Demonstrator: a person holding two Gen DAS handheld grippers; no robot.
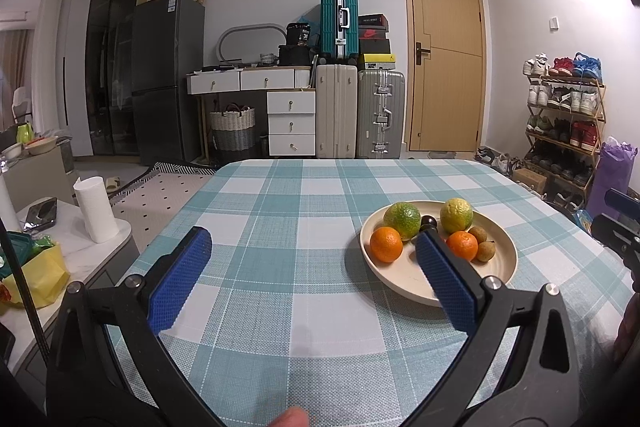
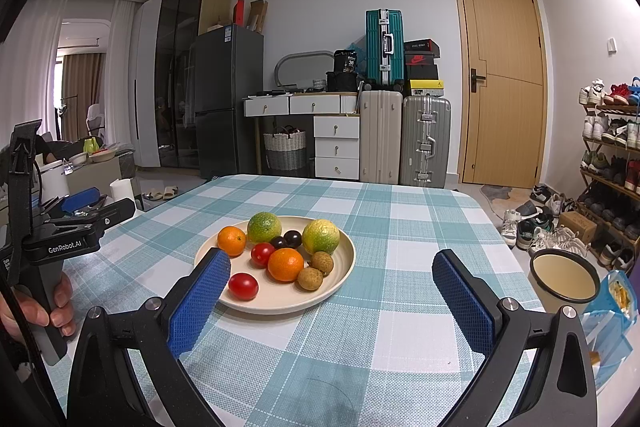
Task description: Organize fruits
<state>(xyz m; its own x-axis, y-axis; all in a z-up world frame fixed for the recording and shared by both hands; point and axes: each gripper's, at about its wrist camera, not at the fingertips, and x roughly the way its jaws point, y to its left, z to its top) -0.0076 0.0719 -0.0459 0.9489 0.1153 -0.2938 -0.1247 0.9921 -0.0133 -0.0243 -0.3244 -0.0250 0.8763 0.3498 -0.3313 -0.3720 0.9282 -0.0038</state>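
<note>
A cream plate [image 2: 344, 261] sits on the checked tablecloth and holds two green citrus fruits [image 2: 264, 227], two oranges [image 2: 285, 264], two red tomatoes [image 2: 243, 286], two dark plums [image 2: 292, 237] and two brown longans [image 2: 310, 278]. The plate also shows in the left wrist view [image 1: 505, 254], right of centre. My left gripper [image 1: 314, 241] is open and empty, its right finger [image 1: 446, 277] over the plate's near side. My right gripper [image 2: 330, 263] is open and empty, its left finger [image 2: 200, 301] at the plate's left rim. The left gripper also shows at the left edge of the right wrist view [image 2: 84, 203].
A cream bowl [image 2: 566, 279] and a blue snack bag [image 2: 612, 307] sit off the table's right edge. A side table with a paper roll [image 1: 96, 209] and a yellow bag [image 1: 38, 277] stands to the left. Suitcases, drawers and a shoe rack line the far wall.
</note>
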